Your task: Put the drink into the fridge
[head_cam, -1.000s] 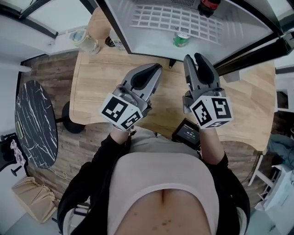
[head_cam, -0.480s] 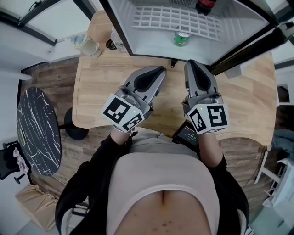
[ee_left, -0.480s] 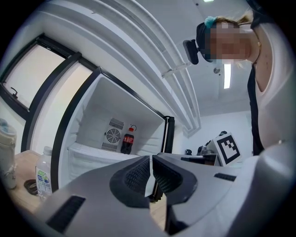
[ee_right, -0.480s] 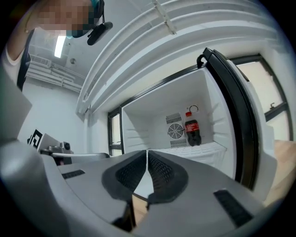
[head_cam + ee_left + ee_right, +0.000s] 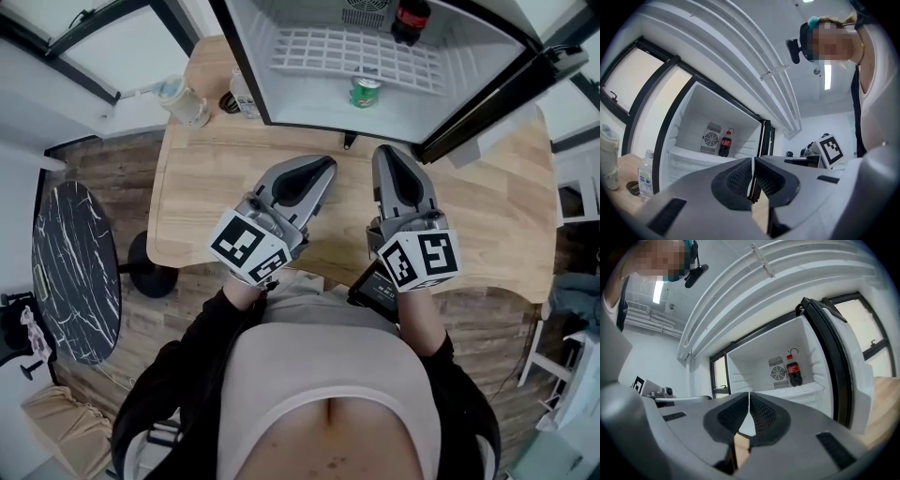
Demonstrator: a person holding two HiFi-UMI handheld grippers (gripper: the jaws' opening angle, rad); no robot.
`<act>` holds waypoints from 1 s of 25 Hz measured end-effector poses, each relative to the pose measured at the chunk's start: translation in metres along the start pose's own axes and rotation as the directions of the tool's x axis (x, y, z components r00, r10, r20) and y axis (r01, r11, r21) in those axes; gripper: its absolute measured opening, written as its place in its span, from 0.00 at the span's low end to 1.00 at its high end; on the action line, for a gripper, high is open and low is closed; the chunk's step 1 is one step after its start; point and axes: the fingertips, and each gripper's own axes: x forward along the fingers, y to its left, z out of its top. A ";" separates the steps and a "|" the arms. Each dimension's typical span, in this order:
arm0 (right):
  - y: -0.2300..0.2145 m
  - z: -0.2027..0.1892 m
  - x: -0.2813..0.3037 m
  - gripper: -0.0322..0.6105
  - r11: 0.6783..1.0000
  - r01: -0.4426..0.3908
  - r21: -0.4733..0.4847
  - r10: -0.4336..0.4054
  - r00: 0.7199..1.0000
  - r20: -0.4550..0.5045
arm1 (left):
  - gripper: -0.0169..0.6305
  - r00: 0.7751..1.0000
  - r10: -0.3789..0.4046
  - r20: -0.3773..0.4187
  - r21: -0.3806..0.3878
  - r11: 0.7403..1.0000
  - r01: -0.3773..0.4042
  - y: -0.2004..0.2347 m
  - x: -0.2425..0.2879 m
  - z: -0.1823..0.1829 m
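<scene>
**A:** Where are the drinks now?

**B:** We see both inside the open white mini fridge (image 5: 469,70). The green drink can (image 5: 365,91) stands upright toward the fridge's front, at the near edge of its white wire shelf (image 5: 319,47). The dark cola bottle with a red cap (image 5: 411,19) stands against the fridge's back wall, just beside the round fan grille (image 5: 778,373).

**A:** And our grippers?

**B:** Both are outside, in front of the fridge's open mouth, over the light wooden table (image 5: 202,187) on which the fridge stands. The left gripper (image 5: 322,171) has its fingers pressed together with nothing between them; in the left gripper view we see the ribbed pads (image 5: 739,178) meet. The right gripper (image 5: 387,153) is the same, with its fingers closed tip to tip and empty.

**A:** Is either one touching the fridge?

**B:** No, we see both apart from it, the right one nearer its door side.

**A:** What else is by the fridge?

**B:** Just to the fridge's left we see a clear plastic water bottle (image 5: 246,97), and a pale lidded cup (image 5: 183,101) further left. The black-framed door (image 5: 487,103) stands swung open at the fridge's right.
</scene>
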 end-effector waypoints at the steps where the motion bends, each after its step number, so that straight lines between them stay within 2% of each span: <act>1: 0.002 0.002 -0.004 0.10 1.000 -0.005 0.000 0.005 1.000 0.001 | 0.06 1.000 0.003 0.003 0.000 1.000 -0.003 -0.003 -0.001 0.001; 8: 0.010 0.010 -0.052 0.10 0.999 -0.042 0.012 0.042 0.999 -0.002 | 0.06 0.999 0.021 0.032 -0.011 1.000 -0.021 -0.048 -0.009 -0.001; 25: 0.034 0.020 -0.188 0.10 0.997 -0.073 0.028 0.072 0.997 0.021 | 0.06 0.998 0.034 0.058 -0.006 0.999 -0.034 -0.183 -0.055 -0.017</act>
